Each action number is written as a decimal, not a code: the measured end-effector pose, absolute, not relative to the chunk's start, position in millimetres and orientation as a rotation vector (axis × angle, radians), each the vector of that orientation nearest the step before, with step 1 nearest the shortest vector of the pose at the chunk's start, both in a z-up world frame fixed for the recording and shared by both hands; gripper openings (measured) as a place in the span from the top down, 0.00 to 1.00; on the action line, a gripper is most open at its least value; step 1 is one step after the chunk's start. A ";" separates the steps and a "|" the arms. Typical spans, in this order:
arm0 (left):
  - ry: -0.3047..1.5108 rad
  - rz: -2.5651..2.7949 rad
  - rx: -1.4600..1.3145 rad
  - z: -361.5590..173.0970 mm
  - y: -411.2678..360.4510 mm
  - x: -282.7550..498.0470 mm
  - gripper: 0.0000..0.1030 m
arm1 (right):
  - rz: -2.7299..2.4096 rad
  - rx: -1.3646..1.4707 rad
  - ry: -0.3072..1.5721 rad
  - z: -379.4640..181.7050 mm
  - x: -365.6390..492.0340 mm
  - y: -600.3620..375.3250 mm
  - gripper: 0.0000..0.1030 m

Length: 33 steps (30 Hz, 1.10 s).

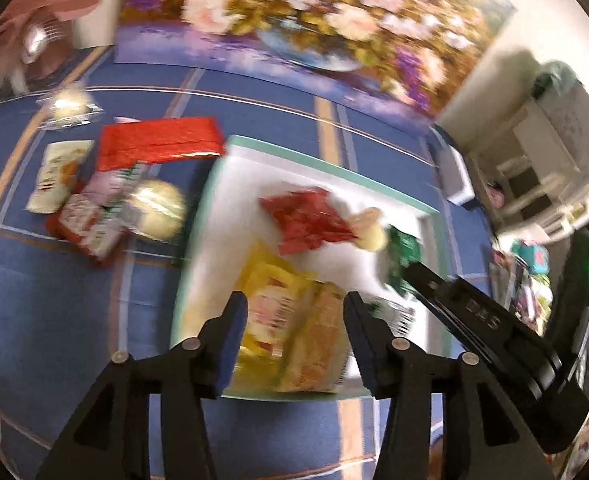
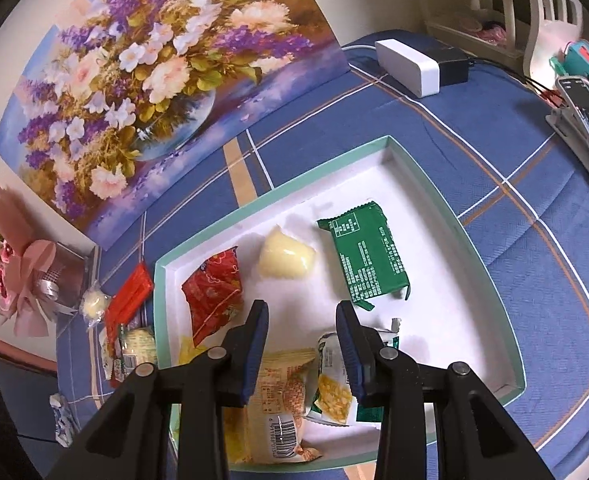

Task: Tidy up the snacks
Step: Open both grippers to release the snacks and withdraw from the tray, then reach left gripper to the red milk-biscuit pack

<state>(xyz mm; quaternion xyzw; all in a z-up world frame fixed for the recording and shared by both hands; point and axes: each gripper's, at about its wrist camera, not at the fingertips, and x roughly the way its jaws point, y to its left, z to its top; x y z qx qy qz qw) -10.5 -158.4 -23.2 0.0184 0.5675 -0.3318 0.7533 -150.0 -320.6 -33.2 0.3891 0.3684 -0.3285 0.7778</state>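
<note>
Snacks (image 2: 364,264) are light, crinkly packets, slippery and easily crushed, best pinched at a flat sealed edge. Several already lie in the white tray (image 2: 434,168); more wait in a pile (image 1: 106,200) on the desk just left of the tray. The left gripper (image 1: 294,320) hovers over the tray's yellow packet (image 1: 270,316), fingers apart, empty. The right gripper (image 2: 300,340) has its fingers at their narrowest, gripping nothing.
</note>
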 end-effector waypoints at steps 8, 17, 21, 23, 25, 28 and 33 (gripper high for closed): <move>1.226 -0.373 0.041 -37.9 -103.0 35.8 0.25 | -0.659 0.701 0.911 -38.7 -117.6 -289.3 0.60; 1.150 -0.144 -0.012 -31.9 -38.6 74.3 0.16 | -0.571 0.541 0.901 -24.4 -87.3 -245.0 0.34; 1.134 -0.110 -0.028 -30.1 -26.8 81.9 0.05 | -0.523 0.485 0.894 -22.2 -75.9 -228.0 0.28; 1.139 -0.114 -0.039 -29.8 -22.6 83.8 0.05 | -0.502 0.474 0.894 -22.9 -70.5 -221.2 0.26; 1.148 -0.118 -0.049 -31.5 -18.8 86.4 0.05 | -0.478 0.475 0.894 -24.6 -65.9 -215.3 0.21; 1.162 -0.121 -0.054 -34.3 -17.2 88.7 0.05 | -0.444 0.485 0.893 -28.1 -59.9 -208.3 0.14; 1.192 -0.118 -0.075 -41.7 -13.2 95.1 0.05 | -0.420 0.497 0.876 -31.4 -55.0 -201.2 0.00</move>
